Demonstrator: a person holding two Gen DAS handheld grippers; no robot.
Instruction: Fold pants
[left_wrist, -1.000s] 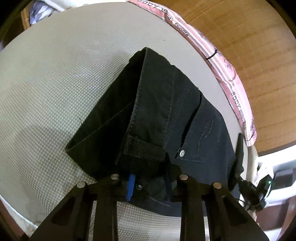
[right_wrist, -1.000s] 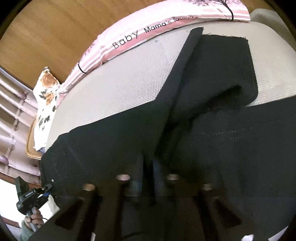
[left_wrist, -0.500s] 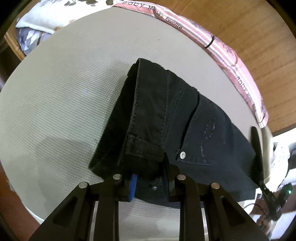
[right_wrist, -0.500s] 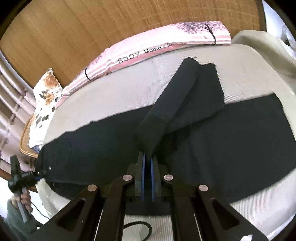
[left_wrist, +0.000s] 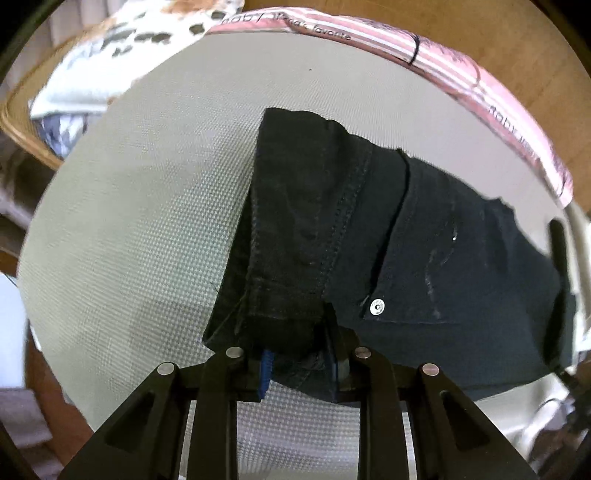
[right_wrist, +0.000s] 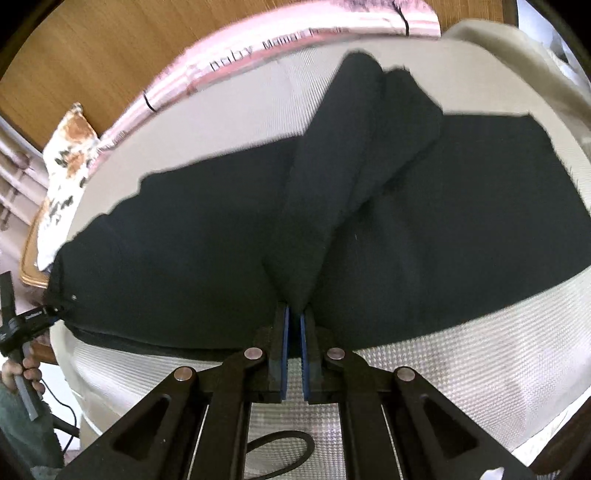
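Black pants (left_wrist: 424, 236) lie stretched along a beige textured mattress (left_wrist: 147, 221). My left gripper (left_wrist: 299, 363) is shut on the waistband end, beside the metal button (left_wrist: 377, 306), and lifts a fold of it. My right gripper (right_wrist: 293, 332) is shut on a raised ridge of the leg cloth (right_wrist: 332, 177), with the rest of the pants (right_wrist: 184, 236) spread to both sides. The left gripper also shows far left in the right wrist view (right_wrist: 22, 321), at the waist end.
A pink striped pillow (left_wrist: 461, 70) lies along the wooden headboard (right_wrist: 92, 55). A floral cushion (right_wrist: 66, 155) sits at the mattress end. A cream blanket (right_wrist: 517, 51) is bunched at the far right. The mattress front edge is just below both grippers.
Both grippers have lifted and pulled back while holding the pants. The cloth has drawn longer and flatter along the mattress, with the leg fold raised into a narrow ridge.
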